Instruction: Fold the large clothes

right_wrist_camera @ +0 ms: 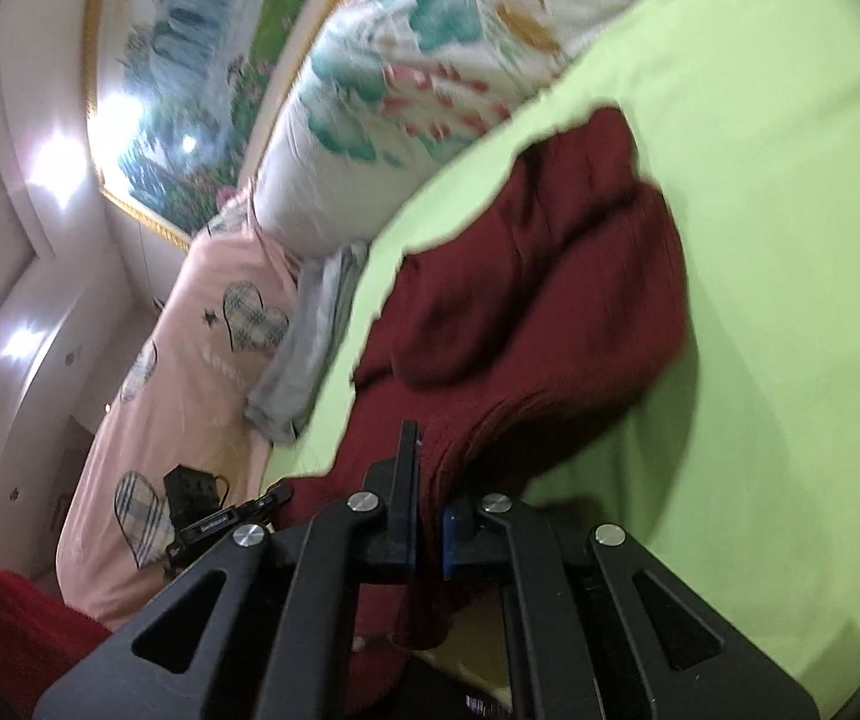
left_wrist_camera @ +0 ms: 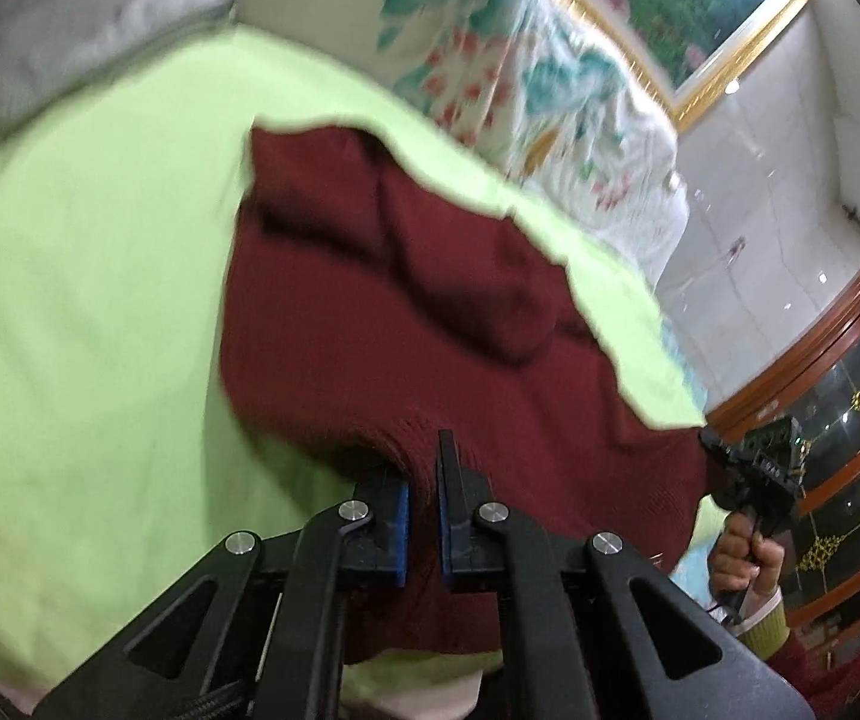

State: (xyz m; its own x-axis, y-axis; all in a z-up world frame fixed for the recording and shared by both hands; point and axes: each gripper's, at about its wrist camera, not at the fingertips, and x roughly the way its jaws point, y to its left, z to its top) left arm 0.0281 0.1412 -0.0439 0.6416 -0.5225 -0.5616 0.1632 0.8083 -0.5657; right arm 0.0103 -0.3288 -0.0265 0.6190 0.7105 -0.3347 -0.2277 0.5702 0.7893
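Observation:
A dark red knitted sweater (left_wrist_camera: 406, 324) lies bunched on a light green bed sheet (left_wrist_camera: 82, 276). My left gripper (left_wrist_camera: 424, 480) is shut on the sweater's near edge, fabric pinched between its blue pads. In the right wrist view the same sweater (right_wrist_camera: 550, 312) stretches away over the sheet (right_wrist_camera: 790, 240), and my right gripper (right_wrist_camera: 427, 480) is shut on another part of its near edge. The right gripper also shows in the left wrist view (left_wrist_camera: 754, 468), held in a hand at the sweater's right corner. The left gripper shows small in the right wrist view (right_wrist_camera: 274, 495).
A floral quilt (left_wrist_camera: 550, 78) is piled along the far side of the bed, under a gold-framed painting (left_wrist_camera: 688, 6). A grey cloth (left_wrist_camera: 70, 24) lies at the far left. A pink heart-print pillow (right_wrist_camera: 190, 372) and a wooden glass cabinet (left_wrist_camera: 838, 432) stand beside the bed.

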